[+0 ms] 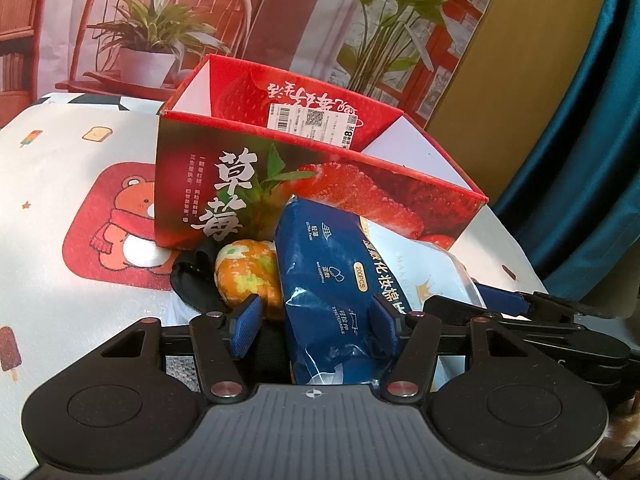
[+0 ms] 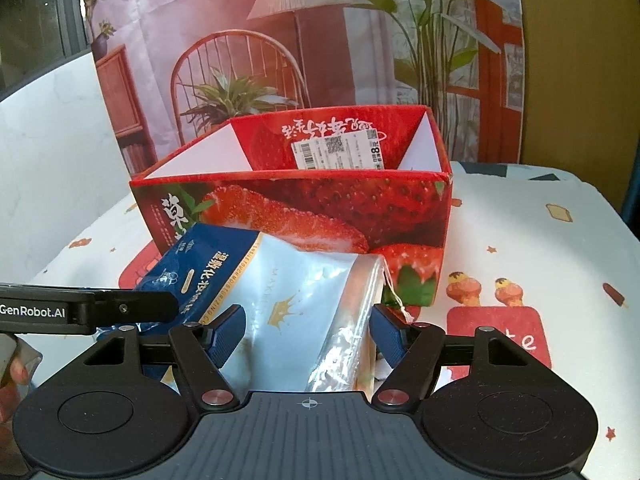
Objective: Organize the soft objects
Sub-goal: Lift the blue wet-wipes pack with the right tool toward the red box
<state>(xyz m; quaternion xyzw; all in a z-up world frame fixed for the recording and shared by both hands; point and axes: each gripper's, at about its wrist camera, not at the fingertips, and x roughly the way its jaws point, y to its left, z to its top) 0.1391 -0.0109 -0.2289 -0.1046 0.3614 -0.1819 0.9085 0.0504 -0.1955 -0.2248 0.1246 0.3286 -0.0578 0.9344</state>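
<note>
"200PCS" blue pack point(image 1: 332, 292), "草莓" strawberry box point(image 1: 280, 184), "GenRobot.AI" tongs point(image 2: 120, 308)

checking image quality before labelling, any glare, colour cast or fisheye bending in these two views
Left wrist view: glare streaks on the blue pack, a pink cast over the backdrop, dark rounded corners, and the strawberry box rim bowed by the lens. Right wrist view: strong sheen on the pack's clear plastic end, the tablecloth edge curving, and the same pink wash at the top.

Black left gripper point(image 1: 316, 320), blue ribbed pads point(image 1: 246, 330), silver screws
</note>
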